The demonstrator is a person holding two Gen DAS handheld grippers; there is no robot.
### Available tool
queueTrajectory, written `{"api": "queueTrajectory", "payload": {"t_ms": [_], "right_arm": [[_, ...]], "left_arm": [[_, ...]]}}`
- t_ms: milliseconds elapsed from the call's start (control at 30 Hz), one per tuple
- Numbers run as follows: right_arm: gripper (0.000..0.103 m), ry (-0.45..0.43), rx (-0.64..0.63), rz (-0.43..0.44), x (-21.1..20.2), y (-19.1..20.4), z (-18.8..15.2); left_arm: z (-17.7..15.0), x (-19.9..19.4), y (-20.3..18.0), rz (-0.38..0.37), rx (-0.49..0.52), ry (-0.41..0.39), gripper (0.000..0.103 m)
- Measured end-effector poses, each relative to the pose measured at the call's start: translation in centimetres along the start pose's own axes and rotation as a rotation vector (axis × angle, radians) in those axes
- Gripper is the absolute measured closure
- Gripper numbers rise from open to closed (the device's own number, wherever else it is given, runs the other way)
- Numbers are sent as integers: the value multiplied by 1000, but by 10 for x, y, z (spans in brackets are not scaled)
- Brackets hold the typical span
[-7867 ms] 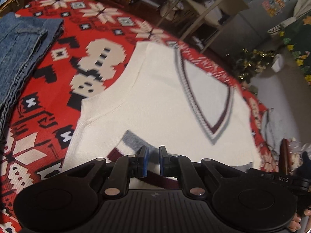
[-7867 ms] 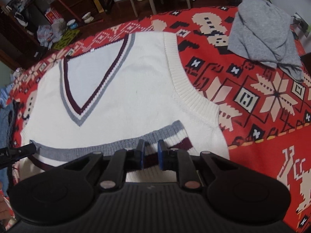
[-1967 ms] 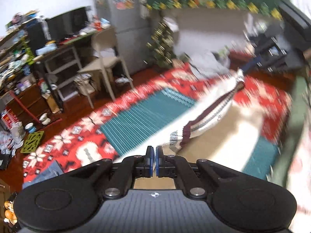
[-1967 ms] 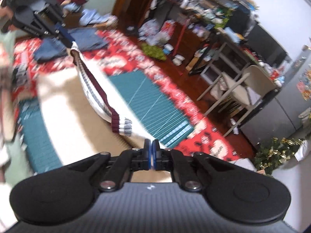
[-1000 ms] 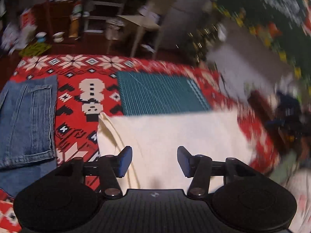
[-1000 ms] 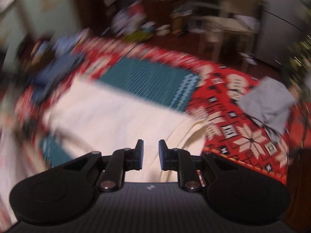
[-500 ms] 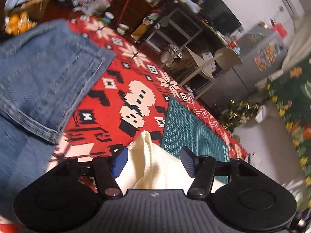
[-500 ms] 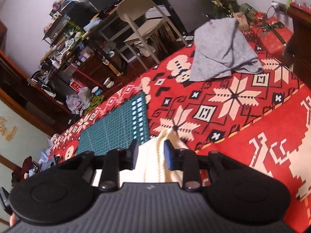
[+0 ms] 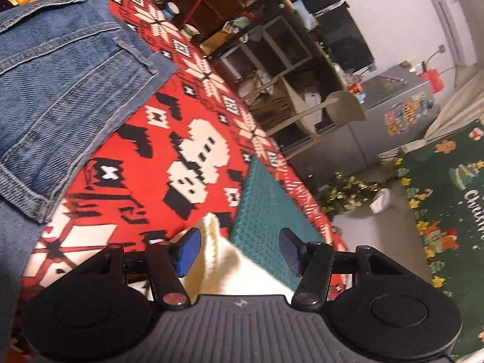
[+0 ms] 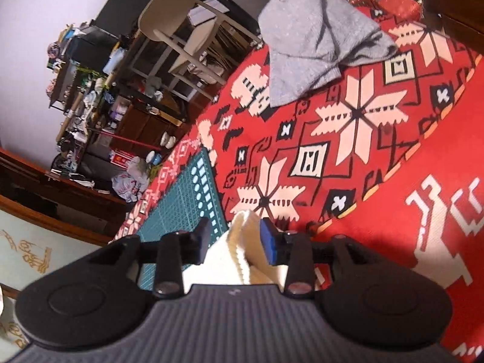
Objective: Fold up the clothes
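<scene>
Cream knitted vest [image 9: 224,260] lies on the red patterned desk cloth [image 9: 127,163], partly over a teal cutting mat [image 9: 266,199]. One corner sits between the spread jaws of the left gripper [image 9: 239,251], untouched by the pads. Its other corner [image 10: 242,242] sits inside the right gripper [image 10: 236,242], whose jaws are opening, released. Blue denim jeans [image 9: 60,69] lie left; a grey garment [image 10: 314,39] lies beyond.

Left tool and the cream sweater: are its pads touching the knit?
Apart. In the left wrist view the left tool is open, the sweater corner lies between the pads, and red cloth and green mat show in the gaps on both sides.
</scene>
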State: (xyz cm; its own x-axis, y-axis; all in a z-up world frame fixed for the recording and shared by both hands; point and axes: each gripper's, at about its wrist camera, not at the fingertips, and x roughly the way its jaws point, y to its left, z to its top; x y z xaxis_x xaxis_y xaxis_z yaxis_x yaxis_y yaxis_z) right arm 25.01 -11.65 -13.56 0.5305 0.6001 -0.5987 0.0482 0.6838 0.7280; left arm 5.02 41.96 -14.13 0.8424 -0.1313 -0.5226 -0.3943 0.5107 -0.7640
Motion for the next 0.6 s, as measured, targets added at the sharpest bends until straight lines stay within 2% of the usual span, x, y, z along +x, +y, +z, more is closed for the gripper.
{"api": "queueTrajectory", "payload": {"t_ms": [200, 267, 333, 400, 433, 467, 500, 600], "right_arm": [[65, 15, 27, 4, 18, 0, 0], [76, 21, 27, -7, 25, 0, 0], [87, 28, 21, -30, 32, 1, -1], [96, 28, 11, -50, 35, 1, -3], [97, 21, 10, -53, 35, 1, -3], [98, 14, 9, -56, 34, 1, -3], [99, 6, 7, -59, 34, 1, -3], [100, -18, -7, -70, 33, 1, -2]], "left_arm": [[1, 8, 4, 12, -25, 25, 48], [1, 11, 4, 18, -22, 32, 49], [1, 14, 4, 32, -10, 37, 55], [0, 17, 4, 61, 2, 37, 72], [-1, 18, 5, 77, 6, 35, 77], [-2, 19, 5, 95, 10, 31, 91], [-3, 18, 6, 116, 16, 20, 99], [-4, 13, 6, 107, 42, -27, 99]]}}
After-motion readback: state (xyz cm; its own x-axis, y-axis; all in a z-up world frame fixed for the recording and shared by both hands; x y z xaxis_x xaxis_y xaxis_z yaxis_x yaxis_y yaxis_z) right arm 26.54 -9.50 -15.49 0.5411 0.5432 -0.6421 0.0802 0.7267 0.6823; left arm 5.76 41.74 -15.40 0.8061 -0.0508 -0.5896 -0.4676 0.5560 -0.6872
